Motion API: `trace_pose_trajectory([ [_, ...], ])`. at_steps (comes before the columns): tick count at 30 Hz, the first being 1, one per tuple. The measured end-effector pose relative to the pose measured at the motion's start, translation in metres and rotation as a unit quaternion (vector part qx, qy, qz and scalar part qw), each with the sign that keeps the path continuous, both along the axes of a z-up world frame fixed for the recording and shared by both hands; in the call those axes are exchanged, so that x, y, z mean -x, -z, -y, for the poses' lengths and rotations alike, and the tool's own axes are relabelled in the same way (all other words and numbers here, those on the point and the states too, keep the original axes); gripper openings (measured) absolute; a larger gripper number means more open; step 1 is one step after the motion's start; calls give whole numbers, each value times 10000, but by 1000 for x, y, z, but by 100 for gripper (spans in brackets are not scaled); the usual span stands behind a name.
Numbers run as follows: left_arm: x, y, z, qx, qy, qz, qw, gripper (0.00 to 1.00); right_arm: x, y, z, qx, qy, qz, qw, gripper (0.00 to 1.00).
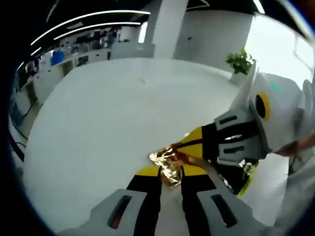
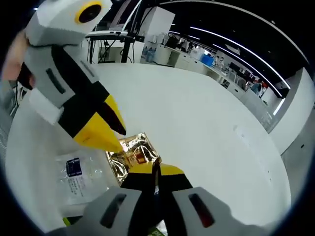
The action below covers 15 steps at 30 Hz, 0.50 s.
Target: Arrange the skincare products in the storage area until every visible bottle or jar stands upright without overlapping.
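Observation:
A crinkled gold foil packet [image 1: 166, 162] [image 2: 134, 153] lies low over the white table [image 1: 113, 123] [image 2: 206, 132], held from two sides. In the left gripper view my left gripper [image 1: 171, 173] rises from the bottom, its yellow tips shut on the packet's near edge. The right gripper [image 1: 183, 151] comes in from the right and pinches the far edge. Seen from the right gripper view, my right gripper [image 2: 157, 172] is shut on the packet's near corner, and the left gripper [image 2: 114, 142] nips the opposite corner from the upper left. No bottle or jar shows.
A clear plastic bag with a blue label [image 2: 78, 173] lies flat left of the packet. A green-edged item [image 1: 249, 172] peeks from under the right gripper. A potted plant [image 1: 240, 62] stands at the table's far edge. Desks and shelves line the room beyond.

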<state>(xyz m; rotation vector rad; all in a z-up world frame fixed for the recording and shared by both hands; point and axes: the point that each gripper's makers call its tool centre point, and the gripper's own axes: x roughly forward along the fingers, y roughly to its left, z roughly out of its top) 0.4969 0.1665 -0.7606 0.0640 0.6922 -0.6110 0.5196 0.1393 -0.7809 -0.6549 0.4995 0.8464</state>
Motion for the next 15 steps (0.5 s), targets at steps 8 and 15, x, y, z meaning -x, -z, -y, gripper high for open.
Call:
trace_pose_trajectory([
  [8,-3,14,11,-689,487,248,9961,19,0,0,0,5,-9,1,10000,2],
  [15,-5,15,13,-809,630,310,9942,22,0,-1,0,-3,-15,-3,10000,2],
])
